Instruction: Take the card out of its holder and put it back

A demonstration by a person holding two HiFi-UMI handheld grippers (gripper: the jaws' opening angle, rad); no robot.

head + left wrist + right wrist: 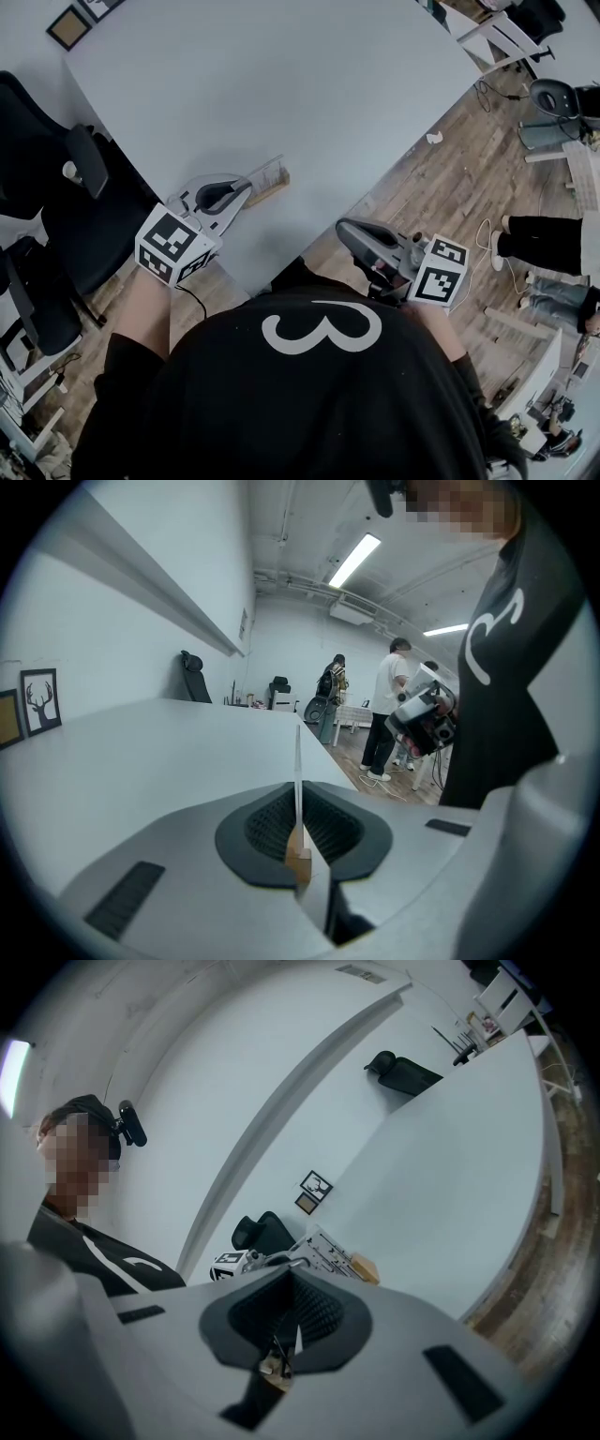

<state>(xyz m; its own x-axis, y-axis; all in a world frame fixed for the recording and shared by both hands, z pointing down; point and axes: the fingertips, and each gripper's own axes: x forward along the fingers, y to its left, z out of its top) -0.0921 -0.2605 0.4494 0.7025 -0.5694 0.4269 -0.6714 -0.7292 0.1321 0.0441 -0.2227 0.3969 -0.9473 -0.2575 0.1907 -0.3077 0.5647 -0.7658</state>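
A thin white card stands on edge in a small wooden holder near the table's front edge. My left gripper reaches it from the left and is shut on the card's near end. In the left gripper view the card rises edge-on between the closed pads, with the holder's wood at its foot. My right gripper hangs off the table's edge close to my body, shut and holding nothing. In the right gripper view the card and the holder's end lie ahead of the right gripper.
The white table stretches away behind the card. Black office chairs stand to the left. Wooden floor lies to the right, where a person's legs show. Two framed pictures lean at the table's far left corner.
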